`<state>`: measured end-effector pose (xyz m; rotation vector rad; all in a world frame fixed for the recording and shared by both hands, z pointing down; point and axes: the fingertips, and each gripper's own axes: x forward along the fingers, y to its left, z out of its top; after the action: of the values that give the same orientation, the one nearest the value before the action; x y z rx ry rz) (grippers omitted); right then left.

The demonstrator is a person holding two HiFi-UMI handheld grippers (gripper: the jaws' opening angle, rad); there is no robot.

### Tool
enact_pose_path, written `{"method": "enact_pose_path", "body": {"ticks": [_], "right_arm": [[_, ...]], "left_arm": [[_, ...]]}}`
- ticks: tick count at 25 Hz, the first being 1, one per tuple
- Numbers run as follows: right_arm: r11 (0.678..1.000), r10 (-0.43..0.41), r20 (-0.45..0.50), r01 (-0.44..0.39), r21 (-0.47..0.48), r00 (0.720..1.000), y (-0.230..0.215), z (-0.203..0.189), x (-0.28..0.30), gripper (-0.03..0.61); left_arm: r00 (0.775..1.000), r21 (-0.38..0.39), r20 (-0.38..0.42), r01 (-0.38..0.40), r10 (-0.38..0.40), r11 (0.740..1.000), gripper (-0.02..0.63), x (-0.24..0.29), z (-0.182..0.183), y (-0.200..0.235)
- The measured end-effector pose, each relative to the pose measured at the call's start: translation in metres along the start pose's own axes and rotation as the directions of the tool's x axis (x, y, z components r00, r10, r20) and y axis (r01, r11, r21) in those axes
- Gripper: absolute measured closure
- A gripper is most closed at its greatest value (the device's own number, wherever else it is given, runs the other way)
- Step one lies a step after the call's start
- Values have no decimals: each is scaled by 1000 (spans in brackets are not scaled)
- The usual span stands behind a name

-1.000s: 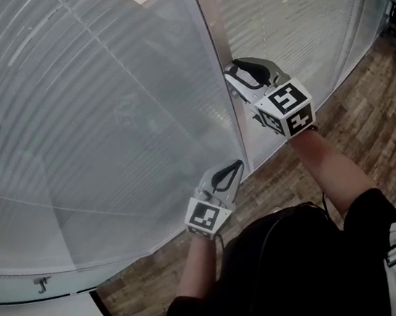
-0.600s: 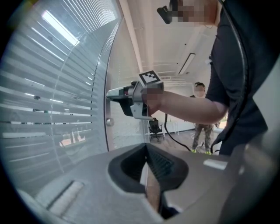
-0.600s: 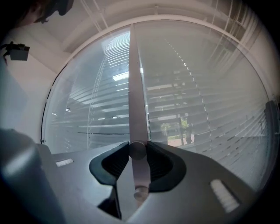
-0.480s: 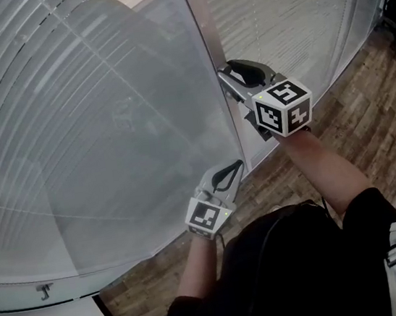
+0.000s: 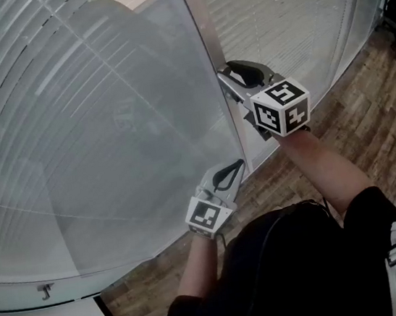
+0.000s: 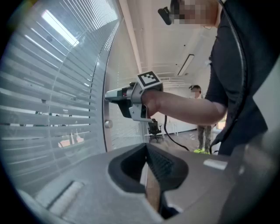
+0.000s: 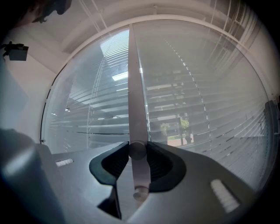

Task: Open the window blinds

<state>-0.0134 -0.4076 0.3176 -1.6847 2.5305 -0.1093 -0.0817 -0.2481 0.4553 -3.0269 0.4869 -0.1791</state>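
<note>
Both in view — R gripper [image 5: 227, 76] clamped on frame knob [image 7: 137, 150]; L gripper [image 5: 237, 164] closed, empty.

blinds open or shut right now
Partly open: the blinds show gaps between slats, with trees visible outside.

pale horizontal blinds [image 5: 92, 132], slats partly open

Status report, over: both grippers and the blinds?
Right gripper clamped on knob. Left gripper shut, empty. Blinds partly open. Nothing in the way.
</note>
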Motion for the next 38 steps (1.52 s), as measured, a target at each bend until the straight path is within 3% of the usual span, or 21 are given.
{"method": "enact_pose_path", "body": {"ticks": [13,17,20,23,25,27,30,34,36,38], "right_arm": [[1000,8,-11,-8,-20,1000,1,-1,1,445],[999,31,-8,-31,-44,1000,4,-2,-5,400],[990,29,-22,-31,-136,999,3,-3,-9,382],[942,19,-60,-38,-333,998,6,-4,-11,357],[879,19,-82,-56,-473,996,12,-1,-13,331],[792,5,-103,-67,-607,995,16,1,-13,321],[603,-44,-144,-88,-793,989,17,1,-14,321],[294,-112,-154,-115,-949,982,17,-7,-10,334],[193,-126,-162,-136,-972,979,17,-11,-6,336],[134,-134,-170,-152,-979,976,17,-14,-4,339]], "left_arm": [[1000,11,7,25,-25,1000,610,3,9,-12],[1000,14,5,17,-17,1000,609,0,4,-13],[1000,3,-4,12,-12,1000,609,-1,1,-13],[1000,3,-6,5,-5,1000,609,-3,1,-12],[1000,1,-3,0,0,1000,609,-4,2,-11],[1000,0,0,-3,3,1000,609,-3,2,-11],[1000,1,-2,-2,2,1000,609,-3,1,-12],[1000,0,-3,-2,2,1000,609,-2,-1,-13],[1000,0,-2,-4,4,1000,609,-2,-1,-13],[1000,0,-1,-6,6,1000,609,-1,-1,-13]]}}
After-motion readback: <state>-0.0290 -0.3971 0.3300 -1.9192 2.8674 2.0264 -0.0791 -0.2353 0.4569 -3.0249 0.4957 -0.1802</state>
